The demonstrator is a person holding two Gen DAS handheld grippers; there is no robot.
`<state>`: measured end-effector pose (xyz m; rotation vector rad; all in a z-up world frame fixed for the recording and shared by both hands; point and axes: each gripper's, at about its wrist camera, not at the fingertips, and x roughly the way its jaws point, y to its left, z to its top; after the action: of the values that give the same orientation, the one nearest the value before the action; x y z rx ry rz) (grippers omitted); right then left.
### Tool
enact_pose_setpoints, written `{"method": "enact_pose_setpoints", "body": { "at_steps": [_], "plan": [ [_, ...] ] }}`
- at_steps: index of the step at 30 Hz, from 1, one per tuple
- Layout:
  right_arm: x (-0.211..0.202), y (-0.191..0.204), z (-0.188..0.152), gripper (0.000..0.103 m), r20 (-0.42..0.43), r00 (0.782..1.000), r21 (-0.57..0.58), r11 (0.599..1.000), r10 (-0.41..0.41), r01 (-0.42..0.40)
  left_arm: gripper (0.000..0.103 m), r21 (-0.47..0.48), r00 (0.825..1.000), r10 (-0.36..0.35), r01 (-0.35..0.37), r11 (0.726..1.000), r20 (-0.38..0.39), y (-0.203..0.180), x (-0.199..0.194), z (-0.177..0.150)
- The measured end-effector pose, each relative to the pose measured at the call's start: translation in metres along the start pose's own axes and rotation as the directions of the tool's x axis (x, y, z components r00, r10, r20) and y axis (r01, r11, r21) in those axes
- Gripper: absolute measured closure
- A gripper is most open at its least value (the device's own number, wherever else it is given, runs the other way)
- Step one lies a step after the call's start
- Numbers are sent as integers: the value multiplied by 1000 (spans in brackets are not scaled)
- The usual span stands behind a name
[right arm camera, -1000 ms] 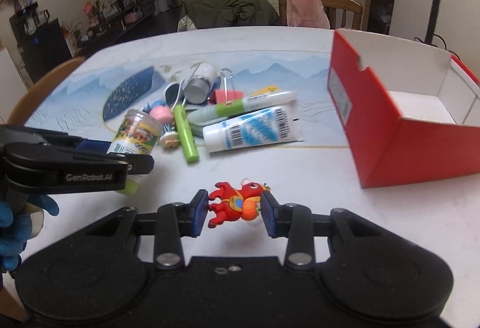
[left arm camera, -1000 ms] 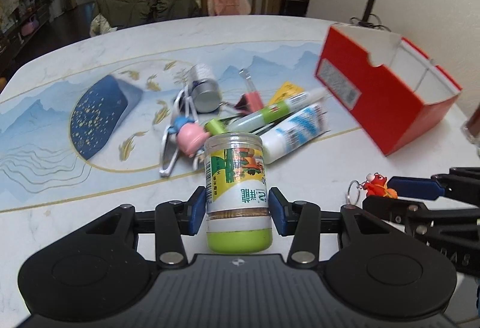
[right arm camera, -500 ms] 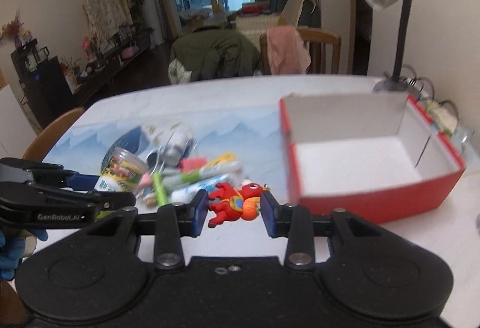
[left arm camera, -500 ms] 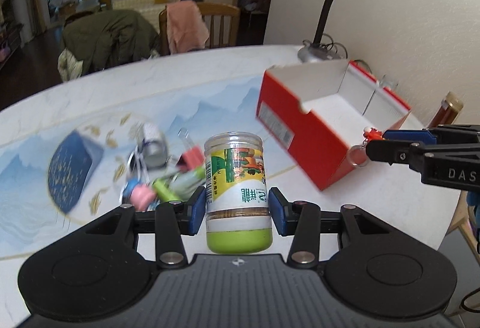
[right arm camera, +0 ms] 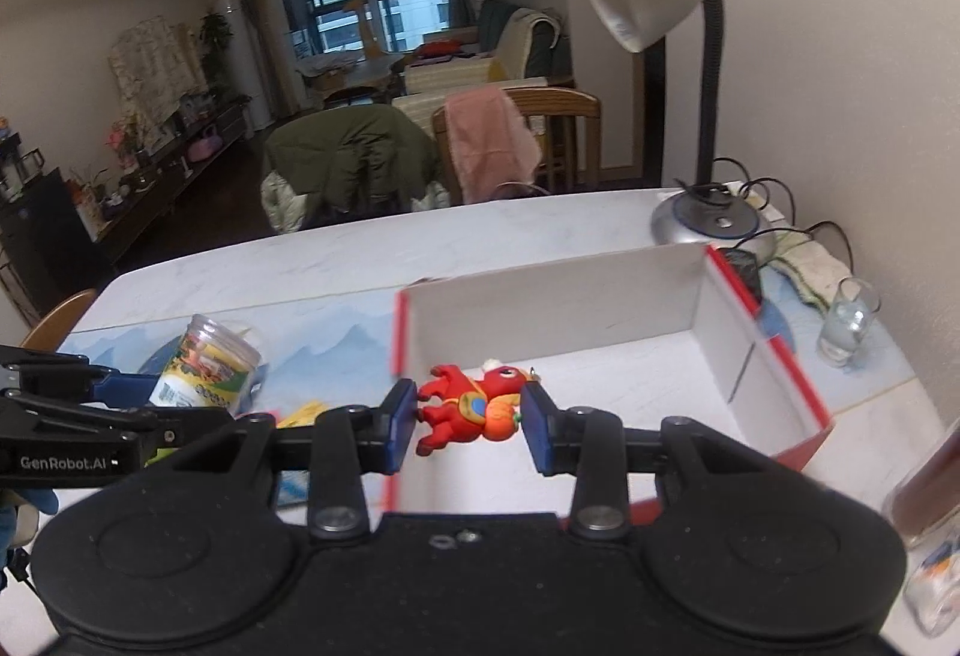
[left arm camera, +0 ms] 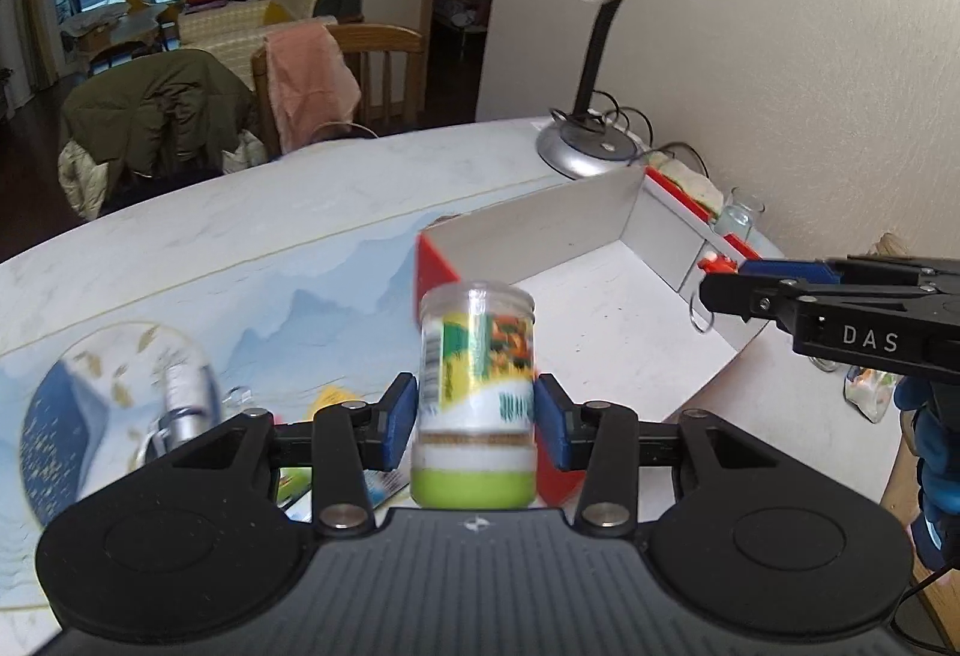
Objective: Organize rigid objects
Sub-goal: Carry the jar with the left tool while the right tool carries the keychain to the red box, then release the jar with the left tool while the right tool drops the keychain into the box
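A clear jar (left arm camera: 477,386) with a green lid at the bottom and a yellow-green label is between the blue pads of my left gripper (left arm camera: 476,419). The jaws are closing on it, and it leans a little and is blurred. It hangs above the near left corner of the red box (left arm camera: 600,314), which has a white inside. My right gripper (right arm camera: 468,419) is shut on a red toy keychain (right arm camera: 468,404), held over the open box (right arm camera: 600,308). In the left wrist view the right gripper (left arm camera: 720,278) reaches in above the box's right wall. The jar (right arm camera: 204,362) also shows in the right wrist view.
A desk lamp (right arm camera: 702,221) stands behind the box with cables around its base. A drinking glass (right arm camera: 846,320) and a brown bottle (right arm camera: 924,482) stand right of the box. Loose items (left arm camera: 180,404) lie on the table (left arm camera: 270,236) to the left. Chairs with draped clothes stand beyond it.
Both grippers have risen and moved right, from beside the pile to over the red box, each still carrying its object. The jar now leans slightly in the left jaws.
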<state>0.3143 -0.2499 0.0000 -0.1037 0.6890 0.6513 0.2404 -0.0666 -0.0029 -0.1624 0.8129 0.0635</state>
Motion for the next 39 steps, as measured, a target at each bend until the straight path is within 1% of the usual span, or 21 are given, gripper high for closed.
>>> {"method": "enact_pose_setpoints", "body": {
  "at_steps": [3,5,7,8,12,15,16,18,20,22,23,24,26,27,29,31,32,35,36,39],
  "plan": [
    [9,-17,4,66,1,1000,-2,1000,-16,16,69,20,1000,-22,22,1000,11,-17,17,14],
    [15,-27,5,66,-5,1000,-1,1000,-27,27,70,25,1000,-31,31,999,3,-28,30,23],
    [21,-37,5,67,-11,999,-1,999,-46,46,70,38,1000,-11,11,999,-3,-35,43,27],
    [23,-44,4,66,-14,999,8,999,-43,44,70,22,1000,-6,7,1000,-17,-33,48,27],
    [24,-57,4,66,-20,1000,3,1000,-15,15,69,-27,997,31,-33,999,-70,-17,63,15],
    [24,-65,5,66,-21,1000,6,1000,-7,8,69,-59,995,55,-60,996,-83,0,71,3],
    [24,-69,4,66,-19,1000,9,1000,-6,6,69,-65,995,57,-63,996,-85,4,72,-2],
    [23,-74,5,66,-21,1000,11,1000,-2,2,70,-79,996,40,-47,996,-85,12,69,-11],
    [25,-78,4,66,-28,1000,7,1000,1,-1,69,-60,994,52,-58,996,-92,15,65,-21],
    [27,-81,3,66,-40,999,5,1000,1,-1,65,-33,994,47,-50,998,-94,14,65,-30],
    [29,-84,3,66,-44,999,6,1000,1,0,58,-23,995,35,-37,999,-96,13,65,-34],
    [31,-86,2,66,-47,999,8,1000,0,0,46,-15,995,25,-27,1000,-95,12,65,-39],
    [33,-89,1,66,-57,998,11,1000,0,1,31,30,996,22,-20,999,-82,7,66,-47],
    [34,-89,1,66,-61,998,9,1000,-1,2,31,57,997,27,-23,998,-78,4,69,-51],
    [35,-88,0,66,-67,998,2,1000,-5,6,31,94,996,13,-5,996,-88,0,80,-56],
    [35,-87,0,66,-72,997,0,1000,-9,9,31,134,997,11,0,991,-79,-3,91,-60],
    [35,-87,0,66,-73,997,0,1000,-13,13,31,154,997,-1,13,988,-78,-4,97,-61],
    [35,-87,-1,66,-81,996,-8,1000,-25,24,31,185,997,-43,55,981,-69,-4,108,-65],
    [36,-87,-2,66,-85,996,-10,1000,-30,30,31,197,997,-44,56,979,-67,-3,111,-65],
    [36,-87,-4,66,-94,994,-10,999,-46,45,31,189,995,-78,90,978,-67,5,119,-65]
  ]
}}
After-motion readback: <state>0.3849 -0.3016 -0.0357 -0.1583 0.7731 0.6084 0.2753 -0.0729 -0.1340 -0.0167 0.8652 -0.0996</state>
